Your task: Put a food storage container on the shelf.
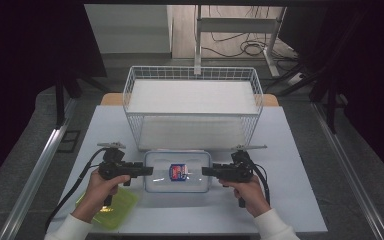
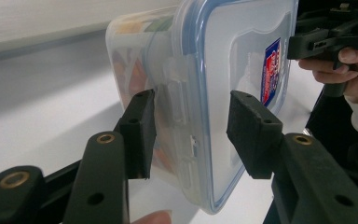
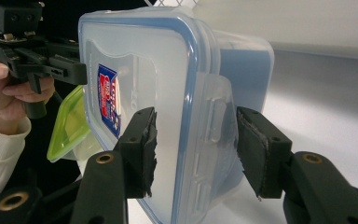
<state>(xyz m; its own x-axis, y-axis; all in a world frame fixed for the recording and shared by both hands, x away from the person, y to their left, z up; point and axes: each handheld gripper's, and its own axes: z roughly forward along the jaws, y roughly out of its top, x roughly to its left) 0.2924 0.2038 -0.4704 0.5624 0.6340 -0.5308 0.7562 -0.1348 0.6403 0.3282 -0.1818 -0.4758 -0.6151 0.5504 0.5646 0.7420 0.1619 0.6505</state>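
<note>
A clear lidded food container (image 1: 177, 172) with a blue seal and a red-and-blue sticker lies on the table, between the two grippers. My left gripper (image 1: 147, 171) is at its left end. In the left gripper view the jaws (image 2: 191, 135) straddle the side latch of the container (image 2: 233, 46): one pad meets the wall and the other stands off the lid, so it is open. My right gripper (image 1: 206, 171) is at the right end. In the right gripper view its jaws (image 3: 196, 149) press on the lid and latch of the container (image 3: 140, 56).
A white wire basket (image 1: 192, 75) stands just behind the container. A tub with a green lid (image 1: 111, 207) lies under my left forearm near the front edge. The pale table (image 1: 290, 190) is bare to the right.
</note>
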